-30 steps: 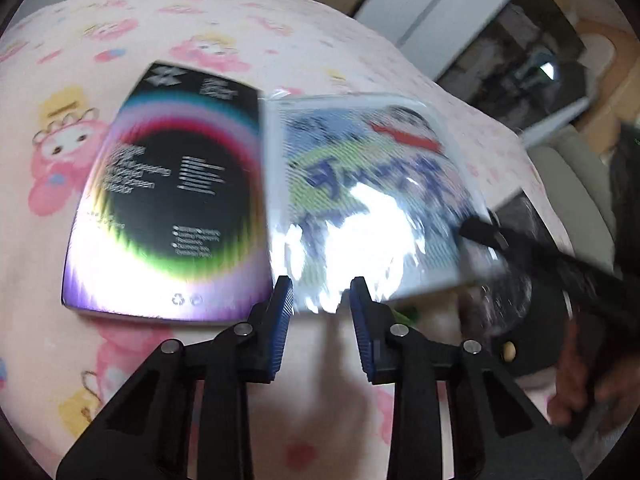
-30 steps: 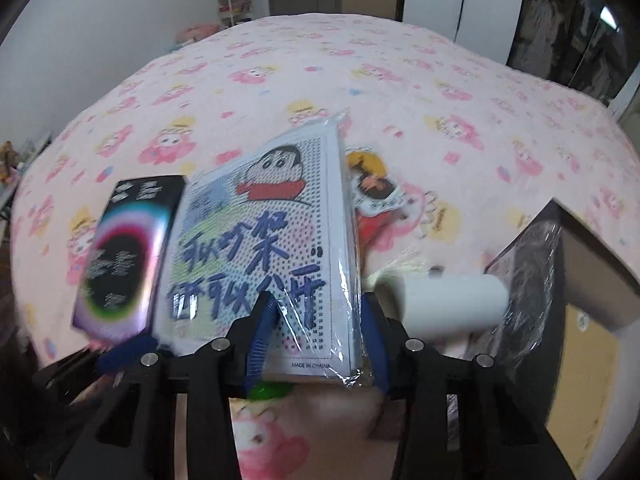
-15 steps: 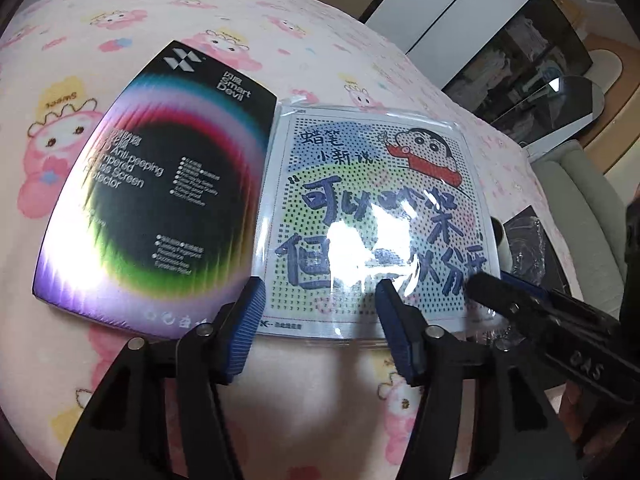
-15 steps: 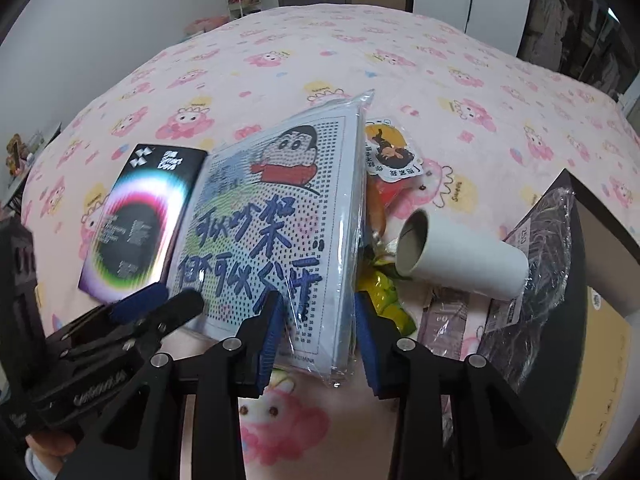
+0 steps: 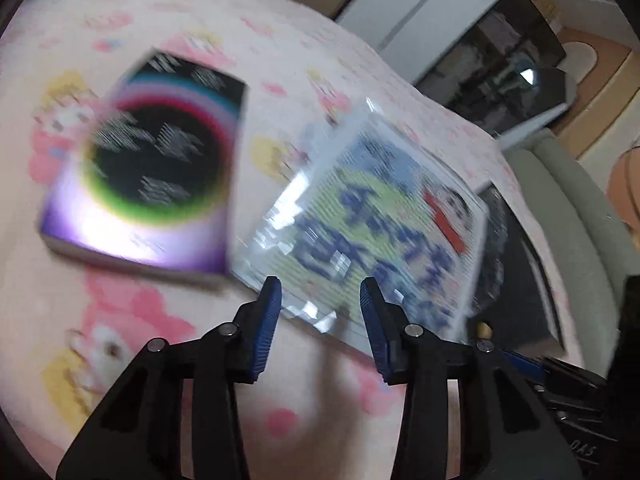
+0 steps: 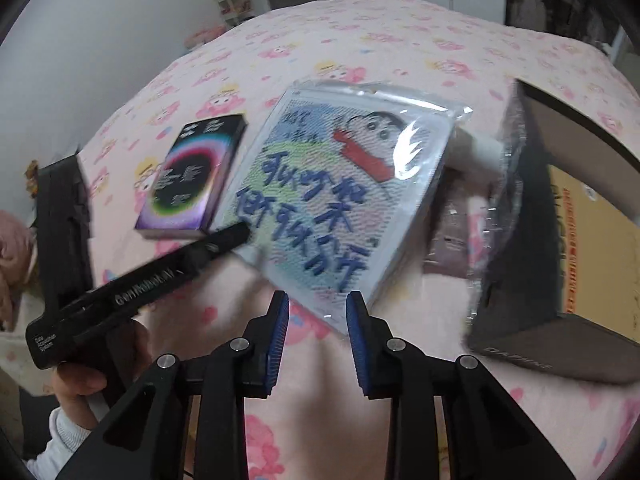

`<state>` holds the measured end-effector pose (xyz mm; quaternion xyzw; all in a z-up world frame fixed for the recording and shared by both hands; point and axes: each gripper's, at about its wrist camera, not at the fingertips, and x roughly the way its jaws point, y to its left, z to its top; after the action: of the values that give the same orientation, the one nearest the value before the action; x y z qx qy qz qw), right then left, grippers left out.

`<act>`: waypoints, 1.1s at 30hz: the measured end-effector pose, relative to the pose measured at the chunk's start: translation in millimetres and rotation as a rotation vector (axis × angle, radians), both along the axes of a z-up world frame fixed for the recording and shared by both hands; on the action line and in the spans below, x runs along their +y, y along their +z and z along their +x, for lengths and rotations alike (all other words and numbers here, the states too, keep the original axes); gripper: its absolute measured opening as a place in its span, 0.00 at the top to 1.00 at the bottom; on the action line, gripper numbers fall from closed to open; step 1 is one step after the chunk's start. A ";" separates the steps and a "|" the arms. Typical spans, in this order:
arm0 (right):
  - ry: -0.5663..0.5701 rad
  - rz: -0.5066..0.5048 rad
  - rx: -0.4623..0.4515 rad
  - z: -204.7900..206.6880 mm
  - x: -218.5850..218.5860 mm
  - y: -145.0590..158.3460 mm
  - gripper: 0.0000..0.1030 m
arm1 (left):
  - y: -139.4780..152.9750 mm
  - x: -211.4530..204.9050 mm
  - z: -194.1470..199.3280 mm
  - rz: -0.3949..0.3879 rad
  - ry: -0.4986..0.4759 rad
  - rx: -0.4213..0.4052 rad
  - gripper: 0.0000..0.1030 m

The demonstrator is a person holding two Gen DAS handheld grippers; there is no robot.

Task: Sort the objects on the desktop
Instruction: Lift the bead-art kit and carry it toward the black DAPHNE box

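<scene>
Both tools are closing on nothing, the left tool (image 5: 320,300) and right tool (image 6: 318,316) hovering just short of the cartoon packet (image 6: 336,204), which lies mid-bed beside the rainbow box (image 6: 192,180), the roll (image 6: 476,152) unsorted, so most sorting remains.

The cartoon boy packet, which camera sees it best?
The right wrist view. There the cartoon packet shows whole, its blue writing fairly sharp, lying beside the rainbow box. In the left wrist view the same packet is smeared by blur and glare, so its writing cannot be read.
</scene>
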<state>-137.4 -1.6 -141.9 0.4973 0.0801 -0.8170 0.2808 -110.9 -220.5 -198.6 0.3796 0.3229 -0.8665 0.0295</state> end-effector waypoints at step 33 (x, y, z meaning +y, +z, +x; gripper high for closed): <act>-0.113 -0.065 -0.057 22.8 51.0 -23.6 0.64 | -17.8 42.8 45.5 0.011 -0.090 -0.105 0.53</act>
<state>-114.5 49.4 -165.5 0.5148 0.0169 -0.8192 0.2523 -65.5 -177.6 -216.4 0.4388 0.3082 -0.8441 0.0054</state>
